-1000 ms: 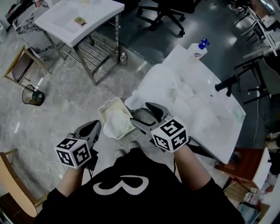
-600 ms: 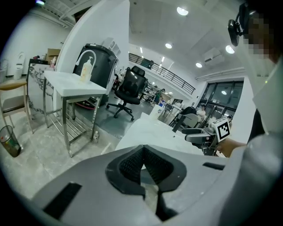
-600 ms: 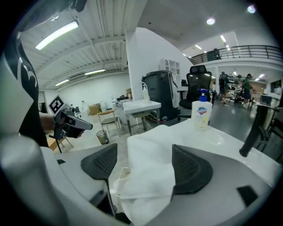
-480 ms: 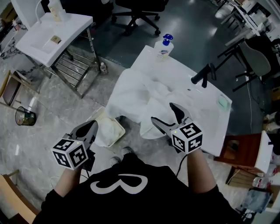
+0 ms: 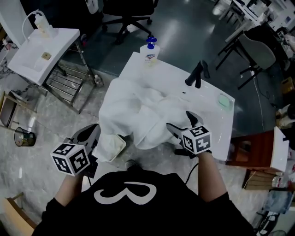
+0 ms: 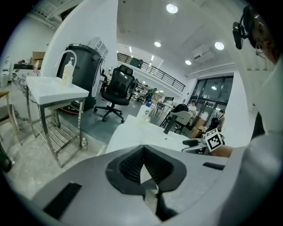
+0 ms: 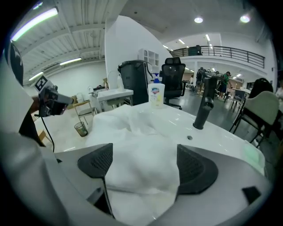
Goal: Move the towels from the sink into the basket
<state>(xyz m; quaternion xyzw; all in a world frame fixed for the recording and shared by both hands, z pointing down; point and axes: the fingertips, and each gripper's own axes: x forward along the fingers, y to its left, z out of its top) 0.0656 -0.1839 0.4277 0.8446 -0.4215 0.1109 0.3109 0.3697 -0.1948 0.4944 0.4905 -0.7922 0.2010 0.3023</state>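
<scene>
A heap of white towels (image 5: 138, 115) fills the white sink (image 5: 209, 124) and hangs over its near-left edge. It also shows in the right gripper view as a towel heap (image 7: 141, 132). The cream basket (image 5: 112, 148) sits on the floor below that edge, half hidden by the hanging cloth, with white towel inside. My right gripper (image 5: 179, 120) hovers over the near side of the heap. Its jaws have just been opening and stand wide, and the right gripper (image 7: 145, 152) has towel beneath it but nothing gripped. My left gripper (image 5: 92, 130) is beside the basket, and the left gripper (image 6: 142, 152) is shut and empty.
A black faucet (image 5: 197, 73) and a blue-capped soap bottle (image 5: 149, 51) stand on the sink's far side, with a green pad (image 5: 224, 101) at its right end. A second white sink stand (image 5: 39, 53), a wire bin (image 5: 23, 137) and an office chair (image 5: 124, 11) are around.
My right gripper has swung from above the basket to over the towels in the sink, its jaws spreading wider. My left gripper stays low beside the basket, shifted a little.
</scene>
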